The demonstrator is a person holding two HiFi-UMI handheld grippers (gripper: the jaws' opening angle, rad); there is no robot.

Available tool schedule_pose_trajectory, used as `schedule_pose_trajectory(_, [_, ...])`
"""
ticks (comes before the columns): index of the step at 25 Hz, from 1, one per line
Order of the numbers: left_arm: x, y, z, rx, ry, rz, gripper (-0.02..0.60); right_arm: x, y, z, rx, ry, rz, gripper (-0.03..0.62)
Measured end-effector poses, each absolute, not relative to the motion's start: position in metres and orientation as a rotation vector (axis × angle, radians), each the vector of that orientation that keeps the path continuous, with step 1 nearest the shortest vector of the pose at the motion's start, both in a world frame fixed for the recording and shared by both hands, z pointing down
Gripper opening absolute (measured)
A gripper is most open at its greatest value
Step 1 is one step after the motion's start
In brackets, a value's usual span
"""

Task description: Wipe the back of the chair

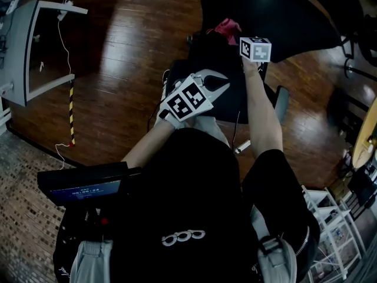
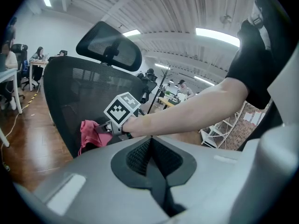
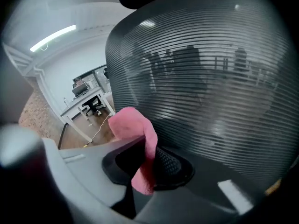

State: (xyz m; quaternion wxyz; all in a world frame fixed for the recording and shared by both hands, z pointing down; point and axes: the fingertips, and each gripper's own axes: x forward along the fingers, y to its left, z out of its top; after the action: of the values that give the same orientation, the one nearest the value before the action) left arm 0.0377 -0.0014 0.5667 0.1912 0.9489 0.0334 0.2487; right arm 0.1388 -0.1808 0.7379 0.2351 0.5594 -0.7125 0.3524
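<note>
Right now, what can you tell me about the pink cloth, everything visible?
The pink cloth looks soft and fuzzy, bunched into a fold. The right tool is shut on it, one end sticking up past the jaws, one hanging down. It is held close to the black mesh chair back; contact is unclear.

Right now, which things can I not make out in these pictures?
Right gripper view: whether the cloth touches the chair back; the cloth covers that spot.
Left gripper view: the chair back's lower part, cut off behind the left gripper body.
Head view: the chair back's mesh, too dark.
</note>
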Motion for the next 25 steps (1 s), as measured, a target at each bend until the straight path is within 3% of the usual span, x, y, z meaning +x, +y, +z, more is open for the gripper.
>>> schedule_pose_trajectory(15, [0.12,0.049,0.57,2.663,0.224,0.746,-0.009,0.301,-0.099,0.751,1.75,-1.763,1.043,0.044])
schedule_pose_trajectory(25, [0.149,0.072,0.575,2.668,0.303,0.784,-0.009,0.369,-0.061,0.755,1.866,-1.66,1.08,0.044])
